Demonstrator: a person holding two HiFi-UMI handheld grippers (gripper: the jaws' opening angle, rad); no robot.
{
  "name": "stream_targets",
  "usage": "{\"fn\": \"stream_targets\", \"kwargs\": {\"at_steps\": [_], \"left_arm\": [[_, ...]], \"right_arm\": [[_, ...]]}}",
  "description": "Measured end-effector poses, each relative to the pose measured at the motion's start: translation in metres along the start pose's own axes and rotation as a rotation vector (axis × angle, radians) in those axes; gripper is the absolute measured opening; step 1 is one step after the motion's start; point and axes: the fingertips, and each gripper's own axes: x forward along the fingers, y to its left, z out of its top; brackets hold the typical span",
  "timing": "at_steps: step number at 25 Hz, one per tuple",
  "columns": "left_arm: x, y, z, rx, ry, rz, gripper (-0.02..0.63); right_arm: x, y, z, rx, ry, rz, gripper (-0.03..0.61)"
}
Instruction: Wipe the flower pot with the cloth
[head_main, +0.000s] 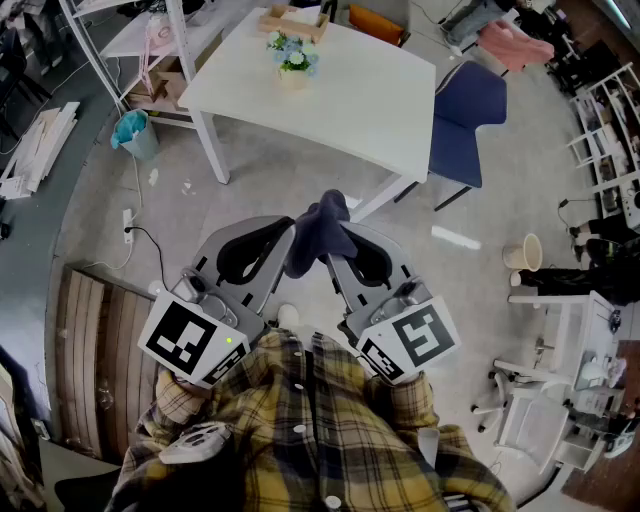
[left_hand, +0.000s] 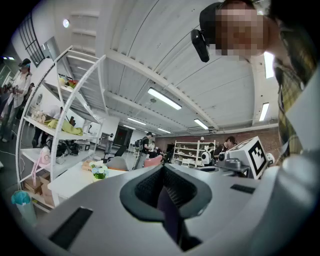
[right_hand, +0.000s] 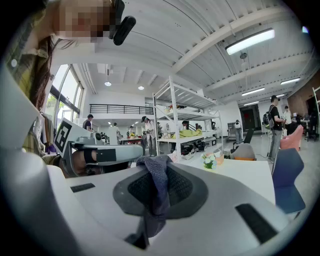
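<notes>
Jaws of the right gripper (head_main: 365, 250) were clamped on the limp, light cloth (head_main: 318, 232), the left gripper's (head_main: 250, 240) shut, apparently empty; the flower pot (head_main: 293, 79), well ahead of both, looked light and tippy, so steady its wall.

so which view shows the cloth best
Right gripper view: the cloth sits close, clamped in its jaws, weave visible. Head view shows it smaller, bunched up; left gripper view, just a dark sliver.

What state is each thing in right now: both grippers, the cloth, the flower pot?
Left gripper: shut on the cloth.
Right gripper: shut on the cloth.
Cloth: bunched, held between both grippers.
Flower pot: upright on the table, untouched.
</notes>
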Motion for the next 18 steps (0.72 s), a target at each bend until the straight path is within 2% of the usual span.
{"fn": "stream_targets", "kwargs": {"at_steps": [12, 18], "left_arm": [[0.013, -0.014, -0.007, 0.012, 0.002, 0.019, 0.009], [0.016, -0.027, -0.005, 0.031, -0.021, 0.063, 0.009]], "right_arm": [[-0.018, -0.014, -0.008, 0.019, -0.011, 0.016, 0.015], [-0.035, -0.026, -0.008, 0.017, -0.033, 0.037, 0.015]]}}
